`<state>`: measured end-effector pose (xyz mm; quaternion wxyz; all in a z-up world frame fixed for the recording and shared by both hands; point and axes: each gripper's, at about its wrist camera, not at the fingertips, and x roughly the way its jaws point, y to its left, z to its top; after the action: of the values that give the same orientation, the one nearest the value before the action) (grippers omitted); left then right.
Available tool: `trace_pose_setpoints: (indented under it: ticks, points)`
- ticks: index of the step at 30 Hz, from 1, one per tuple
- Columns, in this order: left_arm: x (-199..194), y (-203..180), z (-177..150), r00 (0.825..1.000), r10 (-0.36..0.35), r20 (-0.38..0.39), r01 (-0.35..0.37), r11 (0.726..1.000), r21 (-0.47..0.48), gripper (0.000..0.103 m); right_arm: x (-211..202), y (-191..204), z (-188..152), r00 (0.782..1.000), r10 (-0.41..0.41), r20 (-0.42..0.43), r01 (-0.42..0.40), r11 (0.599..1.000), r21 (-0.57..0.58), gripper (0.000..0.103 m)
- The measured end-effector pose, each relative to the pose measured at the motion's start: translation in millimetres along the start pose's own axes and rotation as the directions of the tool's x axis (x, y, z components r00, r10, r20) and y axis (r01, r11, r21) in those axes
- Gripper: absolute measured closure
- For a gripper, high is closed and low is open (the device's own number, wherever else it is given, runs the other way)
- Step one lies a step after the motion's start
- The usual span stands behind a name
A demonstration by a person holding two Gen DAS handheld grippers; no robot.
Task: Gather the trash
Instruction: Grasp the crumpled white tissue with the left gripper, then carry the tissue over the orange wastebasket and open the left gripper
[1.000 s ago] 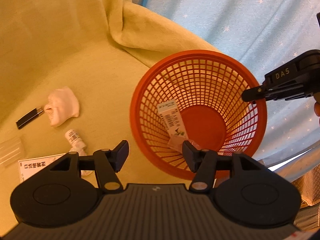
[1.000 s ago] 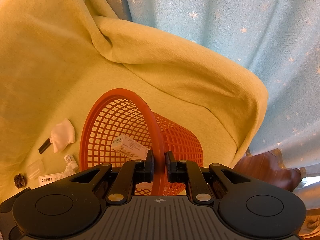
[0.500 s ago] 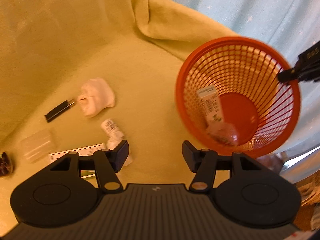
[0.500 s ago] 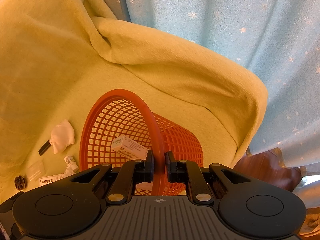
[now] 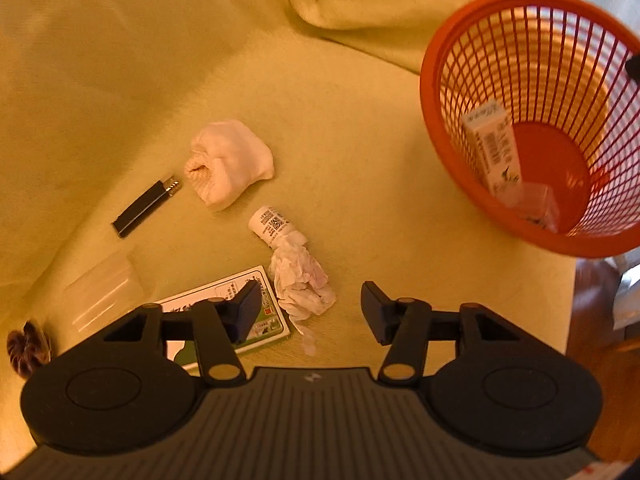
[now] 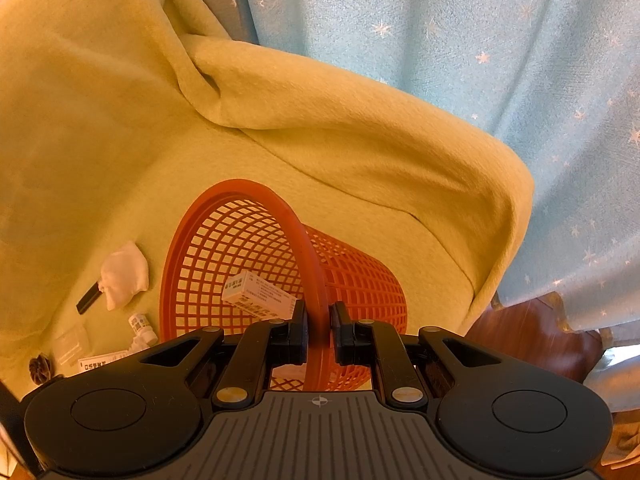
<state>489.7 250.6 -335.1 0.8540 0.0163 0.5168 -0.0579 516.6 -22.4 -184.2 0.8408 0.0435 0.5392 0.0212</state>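
My right gripper [image 6: 319,334] is shut on the rim of the orange mesh basket [image 6: 248,236], which tilts on the yellow blanket. A white carton [image 5: 494,148] and a clear wrapper [image 5: 536,202] lie inside the basket [image 5: 440,92]. My left gripper [image 5: 308,314] hangs open over a crumpled tissue [image 5: 300,280], with nothing between its fingers. Beside the tissue lie a small white bottle [image 5: 270,226], a flat printed box [image 5: 224,300], a white cloth wad [image 5: 228,164], a black lighter [image 5: 146,206], a clear plastic box [image 5: 102,292] and a dark pine cone [image 5: 26,350].
A yellow blanket [image 6: 360,140] covers the seat and rises in folds behind. A blue star-patterned curtain [image 6: 480,40] hangs at the back right. Wooden floor [image 6: 532,336] shows past the blanket's right edge.
My left gripper has swung left, away from the basket and over the litter on the blanket, staying open. The right gripper and the basket have hardly moved.
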Motion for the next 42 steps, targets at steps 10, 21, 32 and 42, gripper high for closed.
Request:
trace_pose_setpoints:
  ticks: [10,21,32,42]
  points:
    - [24,2,5,1.0,0.014,-0.009,-0.014,1.0,0.015,0.067,0,1,1,1.0,-0.004,0.0,0.004,1.0,0.002,0.094]
    - [32,12,5,1.0,0.006,-0.024,-0.007,0.999,-0.034,0.095,0,2,-1,1.0,-0.009,0.003,0.009,1.0,-0.005,0.094]
    - [-2,18,8,0.999,-0.014,0.033,0.017,0.998,-0.066,0.096,0,6,-2,1.0,-0.011,0.006,0.011,1.0,-0.014,0.094]
    - [-60,12,16,0.989,-0.048,0.14,0.063,0.992,-0.109,0.096,-1,5,-3,1.0,-0.008,0.011,0.009,1.0,-0.013,0.094]
